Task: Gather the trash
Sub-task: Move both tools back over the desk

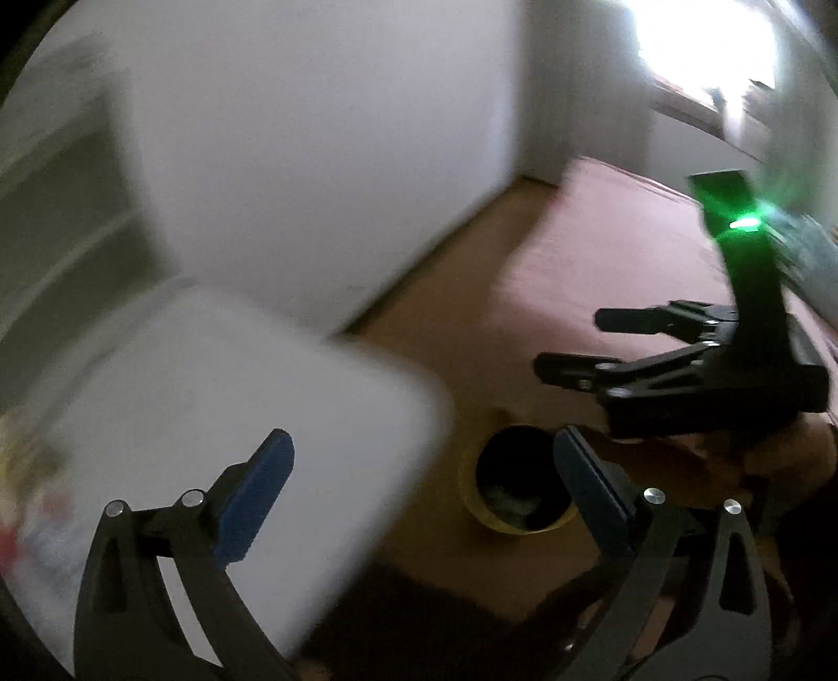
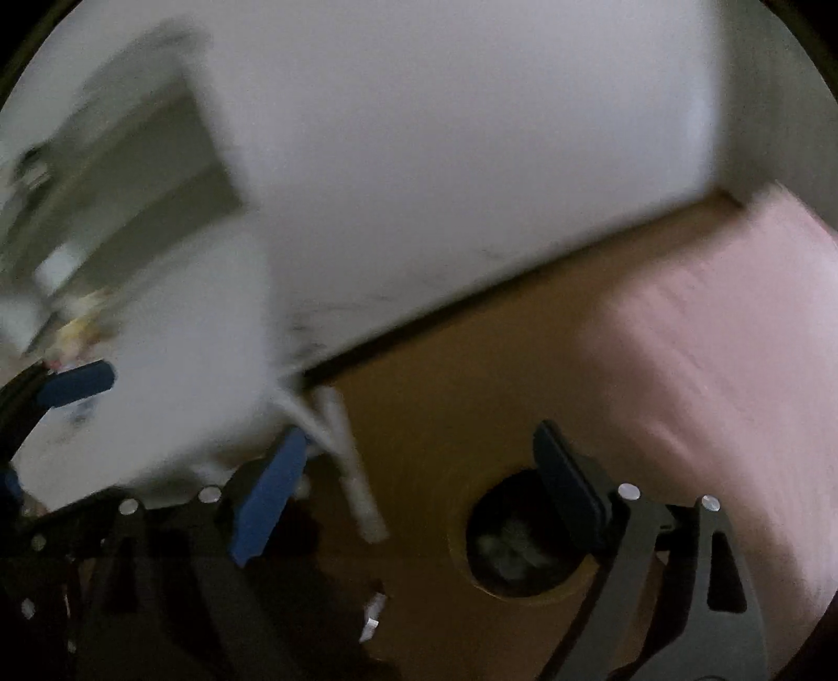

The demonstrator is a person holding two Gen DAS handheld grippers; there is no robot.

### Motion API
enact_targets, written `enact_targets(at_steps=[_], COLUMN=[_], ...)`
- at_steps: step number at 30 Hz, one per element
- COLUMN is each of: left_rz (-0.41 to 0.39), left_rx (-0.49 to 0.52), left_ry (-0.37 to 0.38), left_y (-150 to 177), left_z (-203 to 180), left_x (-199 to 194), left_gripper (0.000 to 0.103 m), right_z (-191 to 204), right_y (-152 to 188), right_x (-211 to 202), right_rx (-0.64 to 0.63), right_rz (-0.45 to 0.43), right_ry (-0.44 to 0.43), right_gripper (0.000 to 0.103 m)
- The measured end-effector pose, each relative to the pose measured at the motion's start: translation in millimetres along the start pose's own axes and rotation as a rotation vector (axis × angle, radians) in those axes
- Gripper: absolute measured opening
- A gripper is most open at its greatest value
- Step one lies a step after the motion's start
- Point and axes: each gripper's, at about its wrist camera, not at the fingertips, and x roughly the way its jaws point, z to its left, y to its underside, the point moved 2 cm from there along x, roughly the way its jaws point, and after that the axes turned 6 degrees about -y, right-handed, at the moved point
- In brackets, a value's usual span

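Floor: brown boards (image 2: 445, 445), everything smeared by blur.
Left gripper (image 1: 424, 487): jaws wide apart, nothing between.
Right gripper (image 2: 419, 492): jaws apart, empty.
Bin (image 1: 518, 487): round, dark, pale trash (image 2: 510, 545) inside, half hidden by one finger.
Desk (image 1: 183, 398): white, clutter unreadable.
Bed (image 2: 723, 356): pink, right.
Left view only: bright window (image 1: 702, 42).

The bin (image 1: 518, 490) is yellow with a dark inside (contents grey, blurred). The bedcover (image 2: 723, 356) is plain pink, the wall (image 1: 314, 157) white.
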Motion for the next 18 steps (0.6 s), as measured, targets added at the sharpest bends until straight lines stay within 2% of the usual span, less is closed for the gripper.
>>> enact_targets(at_steps=[2,5,7,8,10,12,14,18], left_rz=[0.013,0.037,0.061,0.083,0.116,0.135,0.142,0.143], left_rx=[-0.088,-0.245,-0.315,-0.366,-0.434,-0.504,-0.56,-0.575], left_ry=[-0.092,-0.272,-0.351,-0.408,-0.465,-0.489,-0.48,-0.466], left_y=[19,74,107,130,159,183,205,222], left_z=[47,139,180,207,242,271,293,311], left_x=[-20,-60,-78,-89,-102,-115,-124,-128], left_gripper=[0.096,0.096,0.096,0.096,0.096,0.096,0.096,0.096], right_z=[72,158,217,243,287,324,351,383], right_y=[-11,-13,-10,-8,-5,-4,-3,-2], right_x=[21,49,65,73,87,104,111,138], right_rx=[-0.115,-0.246,-0.328,-0.364,-0.406,-0.447,-0.48,-0.546], right_rz=[0.021,0.076,0.115,0.129,0.156,0.182,0.199,0.227], right_ry=[-0.13,-0.258,-0.349,-0.382,-0.429,-0.448,-0.453,-0.412], right_gripper=[0.087,0.087,0.087,0.087,0.087,0.086,0.084,0.076])
